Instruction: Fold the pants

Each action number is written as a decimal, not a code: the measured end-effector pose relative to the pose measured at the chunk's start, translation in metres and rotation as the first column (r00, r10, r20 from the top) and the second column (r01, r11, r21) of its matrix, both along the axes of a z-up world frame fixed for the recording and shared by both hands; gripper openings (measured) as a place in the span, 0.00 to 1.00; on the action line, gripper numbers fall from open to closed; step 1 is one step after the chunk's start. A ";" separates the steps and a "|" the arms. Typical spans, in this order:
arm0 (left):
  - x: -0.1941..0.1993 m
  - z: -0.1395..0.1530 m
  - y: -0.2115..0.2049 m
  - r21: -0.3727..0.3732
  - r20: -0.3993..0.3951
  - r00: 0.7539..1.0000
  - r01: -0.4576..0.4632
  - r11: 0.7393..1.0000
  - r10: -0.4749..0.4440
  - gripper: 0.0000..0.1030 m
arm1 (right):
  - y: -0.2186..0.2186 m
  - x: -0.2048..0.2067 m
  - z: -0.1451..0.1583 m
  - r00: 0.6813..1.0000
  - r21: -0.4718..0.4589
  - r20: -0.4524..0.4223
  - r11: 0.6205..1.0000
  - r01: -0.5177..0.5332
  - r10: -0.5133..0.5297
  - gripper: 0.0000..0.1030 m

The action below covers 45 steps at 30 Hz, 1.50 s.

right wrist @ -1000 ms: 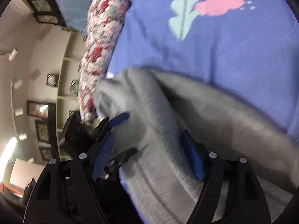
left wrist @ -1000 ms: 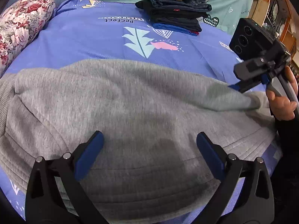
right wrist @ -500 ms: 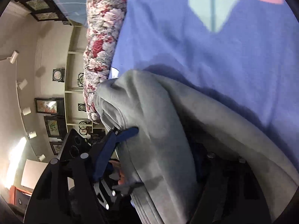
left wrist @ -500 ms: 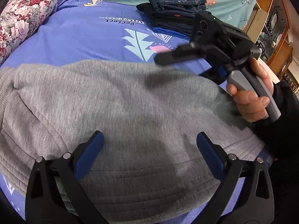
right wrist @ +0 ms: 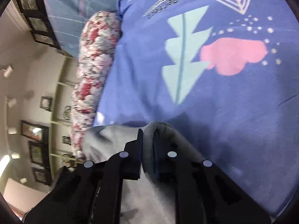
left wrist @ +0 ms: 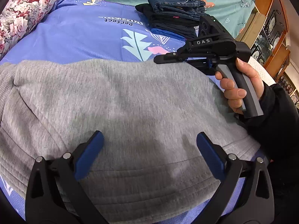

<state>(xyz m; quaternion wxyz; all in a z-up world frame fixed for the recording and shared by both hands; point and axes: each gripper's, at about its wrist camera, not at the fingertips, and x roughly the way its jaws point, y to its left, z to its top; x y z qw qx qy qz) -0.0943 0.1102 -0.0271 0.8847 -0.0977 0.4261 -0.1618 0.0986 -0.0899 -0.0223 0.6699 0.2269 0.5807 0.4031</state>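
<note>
Grey sweatpants [left wrist: 121,108] lie spread across the blue bedsheet [left wrist: 80,37], waistband nearest the left wrist camera. My left gripper [left wrist: 148,149] is open and hovers just above the waistband area, holding nothing. My right gripper [right wrist: 147,136] is shut on a fold of the grey sweatpants [right wrist: 164,130] at their far edge. In the left wrist view the right gripper's body [left wrist: 205,54] is held by a hand over the pants' right side, its tips hidden behind its frame.
A stack of folded dark jeans and pants [left wrist: 173,18] sits at the back of the bed. A floral bolster pillow [left wrist: 22,18] lies along the left side and shows in the right wrist view [right wrist: 93,74]. Wooden shelves [left wrist: 271,28] stand at the right.
My right gripper has closed on the grey fabric and moved in over the pants' right side toward the middle. My left gripper has stayed open in place.
</note>
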 end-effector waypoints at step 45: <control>0.016 0.009 0.005 0.022 -0.094 0.983 -0.159 0.987 0.160 0.98 | -0.352 -0.266 0.045 0.613 -0.352 0.405 0.503 0.789 -0.679 0.49</control>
